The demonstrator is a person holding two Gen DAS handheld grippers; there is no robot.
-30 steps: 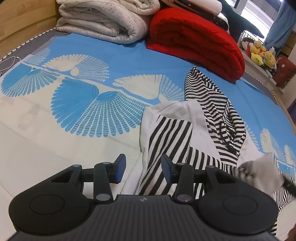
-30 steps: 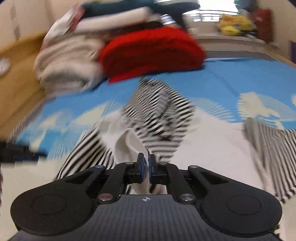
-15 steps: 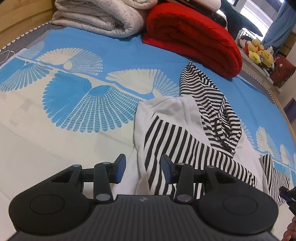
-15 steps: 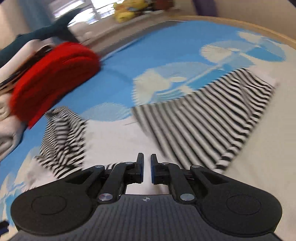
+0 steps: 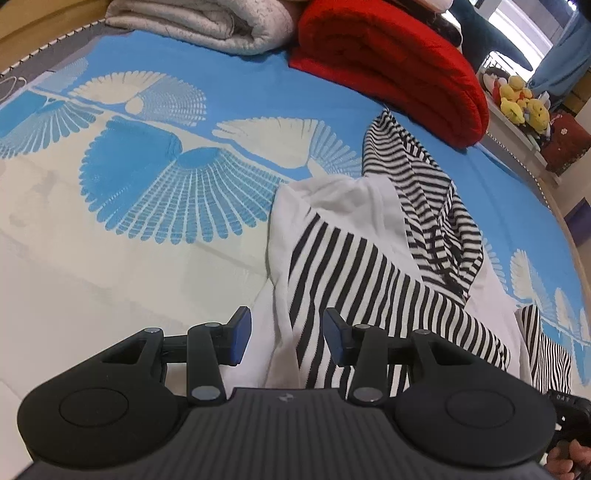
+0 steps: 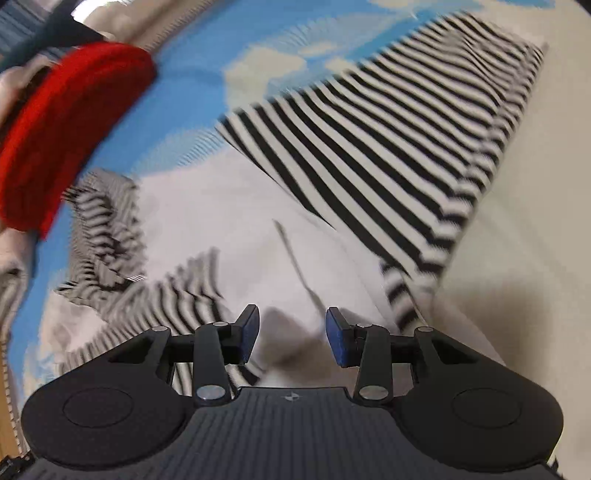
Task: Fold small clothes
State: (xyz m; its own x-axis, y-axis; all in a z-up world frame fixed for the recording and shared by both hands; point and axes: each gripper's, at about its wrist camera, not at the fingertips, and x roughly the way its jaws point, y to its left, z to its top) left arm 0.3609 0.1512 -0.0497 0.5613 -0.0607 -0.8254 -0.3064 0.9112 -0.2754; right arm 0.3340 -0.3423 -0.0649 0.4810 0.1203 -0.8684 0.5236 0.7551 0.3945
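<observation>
A small garment (image 5: 354,266), white with black-and-white striped sleeves, lies crumpled on the bed. My left gripper (image 5: 287,332) hovers open over its near left edge, with a striped sleeve and white cloth below the fingers and no pad pressing. In the blurred right wrist view the other striped sleeve (image 6: 399,140) lies spread out ahead and to the right. My right gripper (image 6: 291,328) is above the garment's white cloth (image 6: 236,221); its jaws are opening and hold nothing.
The bed sheet (image 5: 147,192) is blue and cream with fan patterns. A folded red blanket (image 5: 391,55) and a grey quilt (image 5: 199,22) are stacked at the far side. Plush toys (image 5: 521,103) sit beyond the bed. A hand (image 5: 569,458) shows at the lower right.
The right gripper let go of the white cloth, opened, rolled and swung over to the garment's right side, where the sleeve now lies flat. The left gripper stayed open over the same edge.
</observation>
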